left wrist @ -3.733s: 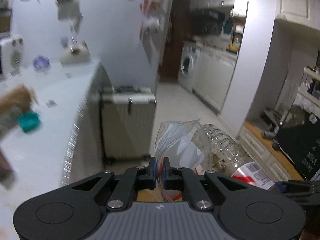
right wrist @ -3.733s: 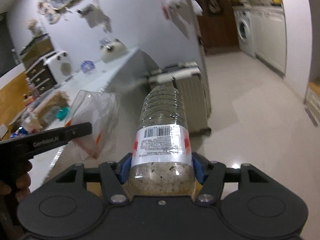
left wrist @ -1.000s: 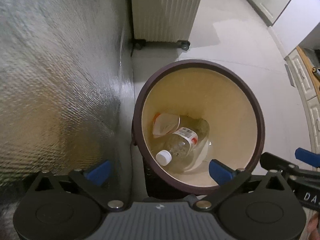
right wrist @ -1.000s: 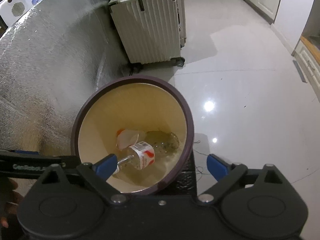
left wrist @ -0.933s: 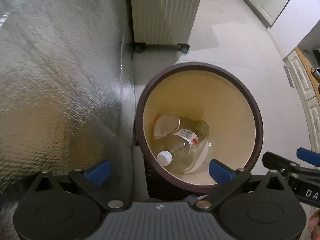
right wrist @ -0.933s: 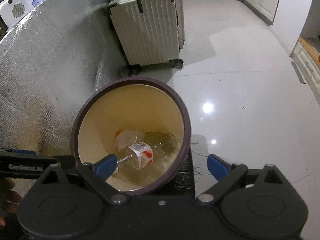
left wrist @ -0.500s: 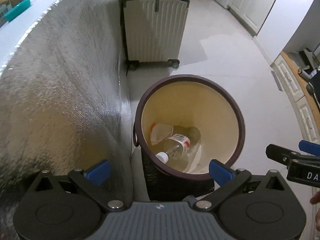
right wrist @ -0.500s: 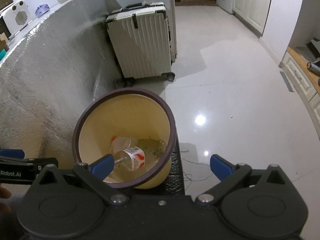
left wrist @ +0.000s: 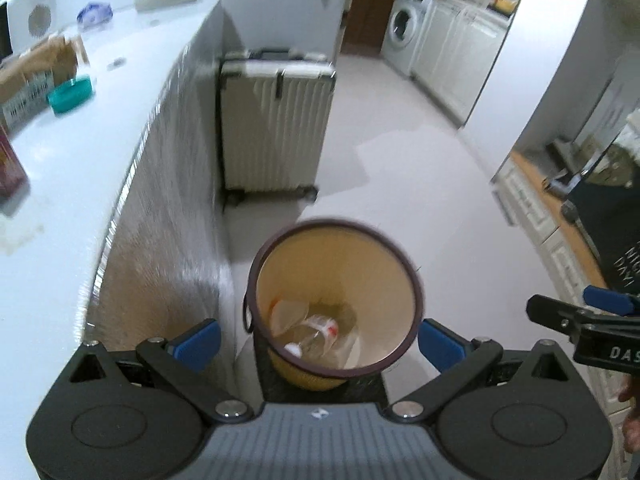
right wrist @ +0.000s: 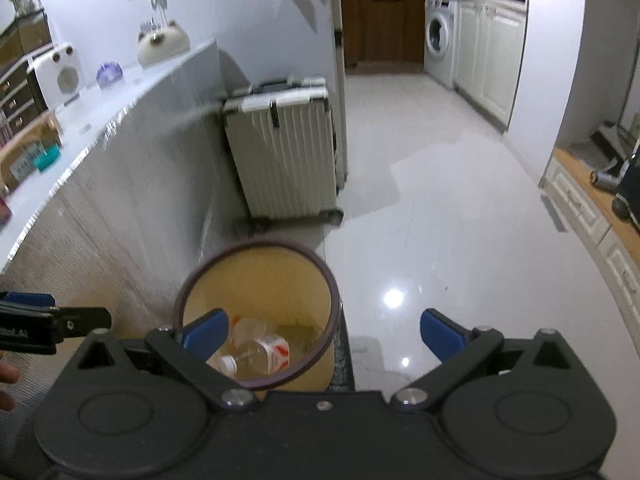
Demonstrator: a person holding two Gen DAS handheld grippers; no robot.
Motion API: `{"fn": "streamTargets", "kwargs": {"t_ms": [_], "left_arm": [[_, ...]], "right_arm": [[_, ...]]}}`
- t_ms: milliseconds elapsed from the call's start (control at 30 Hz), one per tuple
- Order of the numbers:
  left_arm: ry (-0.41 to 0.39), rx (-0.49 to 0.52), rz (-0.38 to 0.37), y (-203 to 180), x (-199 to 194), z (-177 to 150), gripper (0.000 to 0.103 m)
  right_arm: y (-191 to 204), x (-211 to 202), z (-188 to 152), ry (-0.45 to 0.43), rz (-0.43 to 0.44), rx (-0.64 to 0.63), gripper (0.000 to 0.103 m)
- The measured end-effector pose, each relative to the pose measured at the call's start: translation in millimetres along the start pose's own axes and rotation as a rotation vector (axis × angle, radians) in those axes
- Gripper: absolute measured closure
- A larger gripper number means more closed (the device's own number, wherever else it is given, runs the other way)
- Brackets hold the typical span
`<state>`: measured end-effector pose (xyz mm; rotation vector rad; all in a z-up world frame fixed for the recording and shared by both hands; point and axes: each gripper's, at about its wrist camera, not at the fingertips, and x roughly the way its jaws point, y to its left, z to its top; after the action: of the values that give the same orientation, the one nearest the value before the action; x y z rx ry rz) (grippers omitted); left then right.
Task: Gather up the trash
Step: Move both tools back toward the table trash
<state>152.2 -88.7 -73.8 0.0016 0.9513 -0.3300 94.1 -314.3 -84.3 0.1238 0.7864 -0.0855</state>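
Below both spread jaws, binned bottle.

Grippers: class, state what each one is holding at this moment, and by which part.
Nothing: the left gripper and right gripper are both open and empty.

Floor, bin, suitcase on it

Bin rim hides the bottle's base.
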Motion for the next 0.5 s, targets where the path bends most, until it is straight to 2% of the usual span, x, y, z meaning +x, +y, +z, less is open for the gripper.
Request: {"fn": "streamTargets", "kwargs": {"t_ms": [233,367,500], "left_arm": [[-0.167,0.042,-0.016,-6,-62,-4,0.000],[-0.269,0.051,0.016,2,-93,-9,0.000],[-0.349,0.013,0.043,23,-118,-17,0.000]], "right_arm": [[3,-49,5,-0.129,0.011,-0.007,0.000],[11,-72,7,-0.202,0.032,-0.016,0.000],[24,-86,9,-0.269,0.061,-0.031,0.000]]}}
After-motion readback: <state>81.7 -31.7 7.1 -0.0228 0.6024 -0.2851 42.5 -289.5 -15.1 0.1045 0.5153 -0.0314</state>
